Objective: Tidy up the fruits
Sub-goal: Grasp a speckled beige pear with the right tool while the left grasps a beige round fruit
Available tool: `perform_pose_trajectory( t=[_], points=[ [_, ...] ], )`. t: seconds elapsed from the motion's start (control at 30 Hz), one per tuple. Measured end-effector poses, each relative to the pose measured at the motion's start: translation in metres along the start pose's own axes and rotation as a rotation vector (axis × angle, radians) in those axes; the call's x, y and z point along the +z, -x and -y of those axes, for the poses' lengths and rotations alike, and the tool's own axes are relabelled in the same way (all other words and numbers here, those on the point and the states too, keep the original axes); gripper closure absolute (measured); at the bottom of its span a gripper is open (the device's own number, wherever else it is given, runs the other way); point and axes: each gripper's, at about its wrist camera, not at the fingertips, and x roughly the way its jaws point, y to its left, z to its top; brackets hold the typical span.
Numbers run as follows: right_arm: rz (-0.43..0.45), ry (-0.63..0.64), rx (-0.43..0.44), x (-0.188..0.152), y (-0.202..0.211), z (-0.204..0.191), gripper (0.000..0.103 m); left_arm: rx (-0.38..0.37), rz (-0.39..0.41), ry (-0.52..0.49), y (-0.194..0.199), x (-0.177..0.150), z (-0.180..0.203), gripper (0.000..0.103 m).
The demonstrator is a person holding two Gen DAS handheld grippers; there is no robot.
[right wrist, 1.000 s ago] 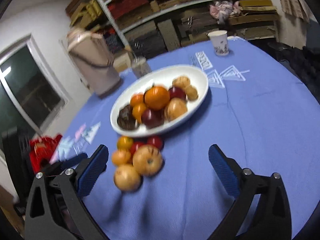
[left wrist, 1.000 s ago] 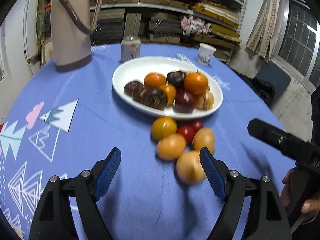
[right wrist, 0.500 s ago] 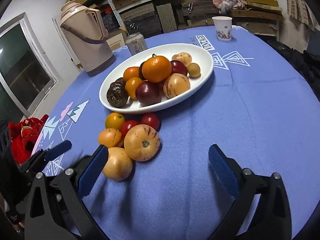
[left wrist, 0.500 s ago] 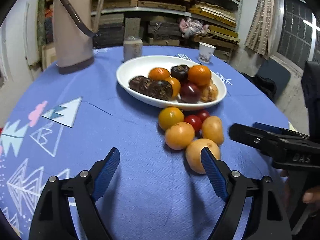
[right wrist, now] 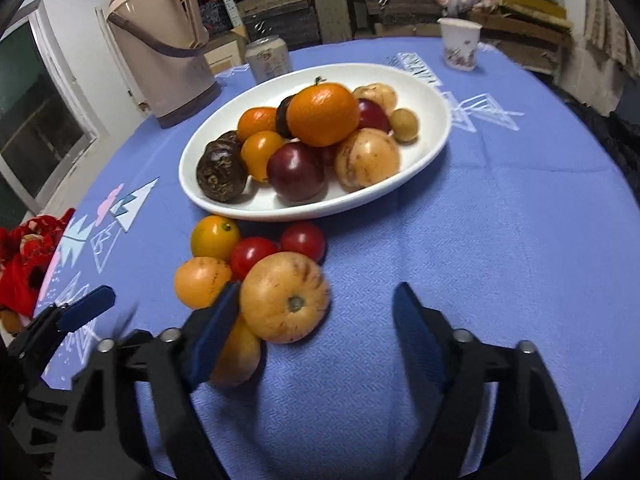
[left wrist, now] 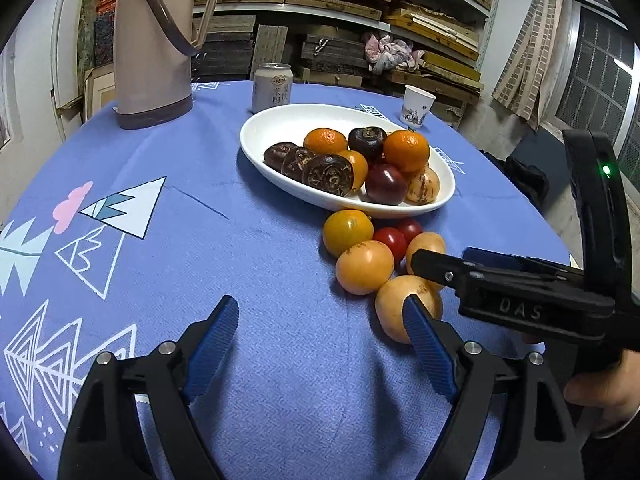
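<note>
The right gripper (right wrist: 318, 310) is closing around the striped melon (right wrist: 285, 297) — its left finger (right wrist: 212, 330) touching, the right one apart. The melon is sitting on the desk (right wrist: 500, 240) near the plate (right wrist: 434, 120). The left gripper (left wrist: 320, 328) is hovering wide — empty.

A white oval ceramic dish (right wrist: 438, 120) is used as the reference. Heaped in the dish are two orange mandarins (right wrist: 323, 114), a smaller orange fruit (right wrist: 262, 155), wrinkled dark brown fruits (right wrist: 221, 172), a glossy dark red plum (right wrist: 296, 176), a speckled tan round fruit (right wrist: 367, 159) and a small tan fruit (right wrist: 404, 120). On the cloth just in front of the dish, six loose fruits are clustered, touching: one yellow-orange citrus (right wrist: 215, 238), two red cherry tomatoes (right wrist: 302, 241), one orange round fruit (right wrist: 200, 282), one large speckled tan fruit (right wrist: 285, 297) and one yellow-tan fruit (left wrist: 394, 312).
</note>
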Motion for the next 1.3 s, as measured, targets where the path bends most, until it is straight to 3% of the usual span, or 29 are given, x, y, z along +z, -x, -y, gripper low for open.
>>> perform_pose_trajectory(
  t=[0.2, 0.27, 0.4, 0.7, 0.83, 1.03, 1.1, 1.17, 1.23, 1.3],
  points=[
    [-0.027, 0.022, 0.014, 0.007, -0.010, -0.004, 0.036, 0.002, -0.006, -0.016, -0.002, -0.001, 0.003, 0.018],
    [-0.040, 0.057, 0.059, 0.008, -0.012, -0.009, 0.057, 0.000, -0.008, -0.020, -0.003, -0.002, 0.005, 0.018],
    [-0.033, 0.063, 0.049, 0.008, -0.006, -0.007, 0.058, -0.003, -0.010, -0.024, -0.004, -0.002, 0.006, 0.018],
    [0.055, -0.067, 0.102, 0.000, 0.015, 0.046, 0.058, -0.048, -0.012, -0.062, -0.006, -0.004, 0.017, 0.018],
    [0.091, -0.024, 0.138, 0.000, 0.023, 0.042, 0.058, -0.069, -0.050, -0.031, -0.009, -0.003, 0.023, 0.018],
    [0.118, -0.018, 0.153, -0.004, 0.031, 0.042, 0.058, 0.001, -0.104, -0.054, -0.025, 0.002, 0.051, 0.018],
    [0.123, -0.034, 0.158, -0.004, 0.033, 0.045, 0.058, 0.015, -0.125, -0.067, -0.033, 0.003, 0.059, 0.024],
    [0.119, -0.044, 0.161, -0.005, 0.032, 0.049, 0.058, 0.029, -0.142, -0.080, -0.040, 0.004, 0.064, 0.044],
    [0.112, -0.050, 0.158, -0.006, 0.031, 0.051, 0.058, 0.040, -0.165, -0.071, -0.049, 0.005, 0.063, 0.053],
    [0.110, -0.053, 0.161, -0.007, 0.031, 0.052, 0.058, 0.041, -0.159, -0.059, -0.049, 0.007, 0.061, 0.054]
  ],
)
